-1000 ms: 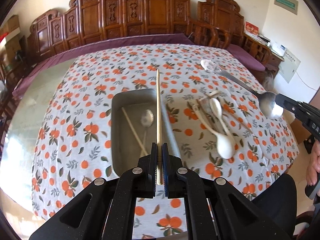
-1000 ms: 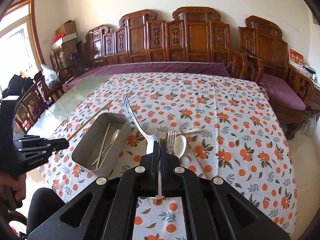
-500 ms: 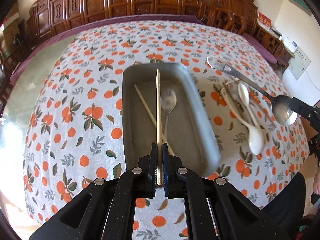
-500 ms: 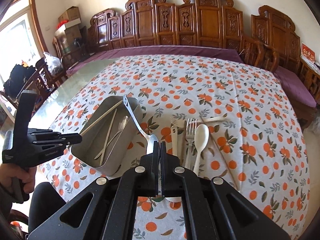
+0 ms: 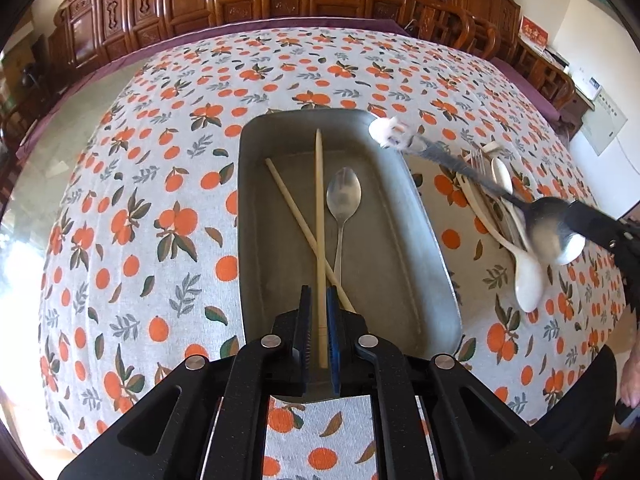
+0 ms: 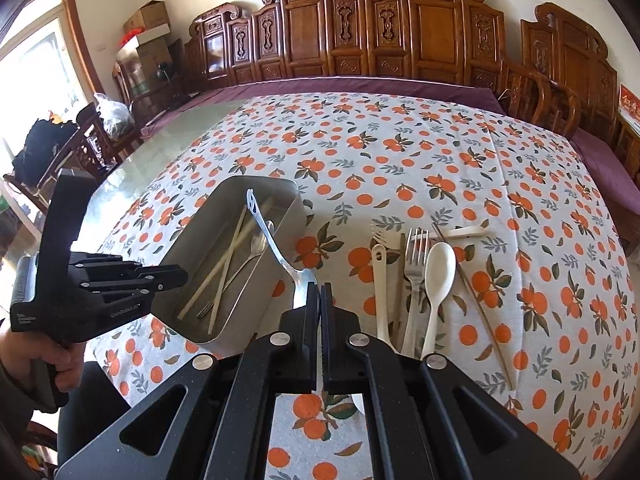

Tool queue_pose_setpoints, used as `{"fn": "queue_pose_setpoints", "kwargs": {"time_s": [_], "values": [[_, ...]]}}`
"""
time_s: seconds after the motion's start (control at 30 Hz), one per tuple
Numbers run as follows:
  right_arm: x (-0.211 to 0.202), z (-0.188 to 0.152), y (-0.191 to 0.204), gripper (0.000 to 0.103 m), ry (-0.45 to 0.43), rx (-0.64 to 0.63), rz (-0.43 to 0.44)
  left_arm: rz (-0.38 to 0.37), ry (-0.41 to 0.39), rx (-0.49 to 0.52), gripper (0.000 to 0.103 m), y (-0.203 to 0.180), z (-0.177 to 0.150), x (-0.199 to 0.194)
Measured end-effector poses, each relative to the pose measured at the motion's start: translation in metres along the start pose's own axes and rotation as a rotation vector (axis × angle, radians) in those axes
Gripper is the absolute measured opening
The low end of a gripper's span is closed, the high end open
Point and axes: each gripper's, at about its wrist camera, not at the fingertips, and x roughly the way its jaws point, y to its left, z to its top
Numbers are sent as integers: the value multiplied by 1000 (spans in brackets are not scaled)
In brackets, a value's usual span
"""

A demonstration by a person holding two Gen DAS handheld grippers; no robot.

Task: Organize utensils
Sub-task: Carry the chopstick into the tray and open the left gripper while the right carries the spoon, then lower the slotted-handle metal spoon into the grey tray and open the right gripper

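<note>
A grey metal tray (image 5: 424,240) (image 6: 188,240) sits on the orange-print tablecloth. In it lie a wooden chopstick (image 5: 288,204) and a metal spoon (image 5: 343,200). My left gripper (image 5: 319,304) hangs over the tray's near end with its jaws slightly apart around a second chopstick (image 5: 319,184), which lies across the first. My right gripper (image 6: 320,300) is shut on a metal spoon (image 6: 280,256) by its bowl; the handle points over the tray's right rim. The left gripper also shows in the right wrist view (image 6: 172,276).
Right of the tray lie a white spoon (image 6: 438,272), a metal fork (image 6: 416,260), a white fork (image 6: 380,264), a thin dark chopstick (image 6: 476,304) and a small pale utensil (image 6: 460,233). Carved wooden chairs (image 6: 400,28) line the far side of the table.
The left gripper moved over the tray and lowered its chopstick onto the one inside; its jaws have eased apart. The right gripper brought the metal spoon left, its handle now over the tray's rim.
</note>
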Motion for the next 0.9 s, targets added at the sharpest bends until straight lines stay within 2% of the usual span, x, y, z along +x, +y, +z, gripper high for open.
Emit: {"fn": "queue_pose_setpoints", "kwargs": {"time_s": [0.37,0.63,0.9], "values": [[14,9,25,2,18,-12,-4,4,-90,-26,12,21,-8,-46],[35,20,44,2,53,16,-4,2,-109,-61,13,44,-16,-62],[57,30,64,2,73,-3,-56,2,-139,-72,13,56,-16,-75]]}}
